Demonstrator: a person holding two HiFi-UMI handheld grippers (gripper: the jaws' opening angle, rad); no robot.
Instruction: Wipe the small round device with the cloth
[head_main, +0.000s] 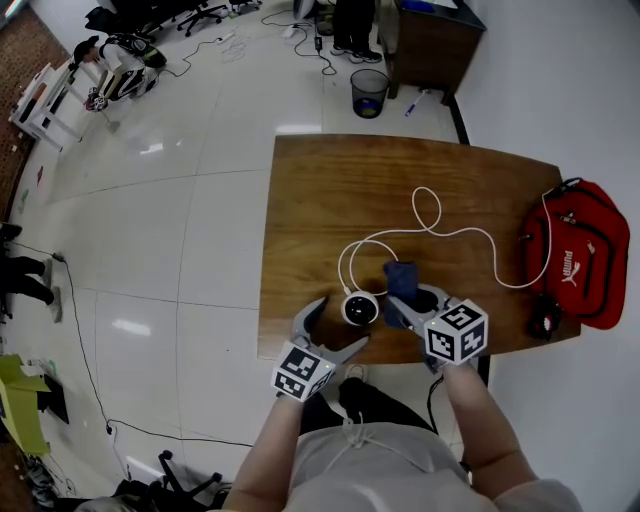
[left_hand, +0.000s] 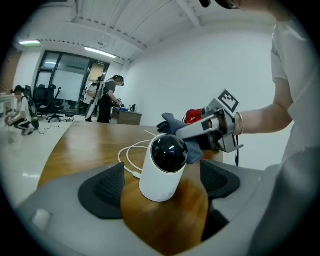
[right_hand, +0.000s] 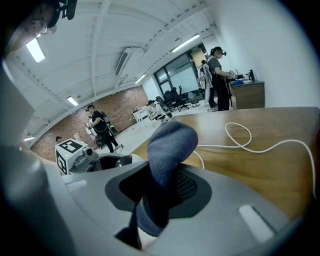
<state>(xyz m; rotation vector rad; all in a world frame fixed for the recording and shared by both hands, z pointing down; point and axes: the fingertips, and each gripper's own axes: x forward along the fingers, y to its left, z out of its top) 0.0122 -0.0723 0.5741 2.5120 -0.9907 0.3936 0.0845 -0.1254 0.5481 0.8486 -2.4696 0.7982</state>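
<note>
The small round device (head_main: 360, 308) is a stubby white cylinder with a glossy black dome for a head. It stands upright on the wooden table (head_main: 330, 190), close to the edge nearest the person. A white cable (head_main: 430, 215) loops away from it across the wood.

The left gripper (head_main: 345, 320) has its jaws wide apart on either side of the device, with the pads clear of it, so it grips nothing. Just to the right, the right gripper (head_main: 418, 305) is clamped on a dark blue cloth (head_main: 402, 278), whose bunched end sits just beside the dome.

Beyond and left of the device the tabletop is open wood (room to move there). At the right end a red bag (head_main: 585, 250) overhangs the edge.

From above, the device is only a white ring round a dark centre, while the left gripper view gives its full shape. The right gripper view shows the cloth pinched between the pads and standing up past them.
</note>
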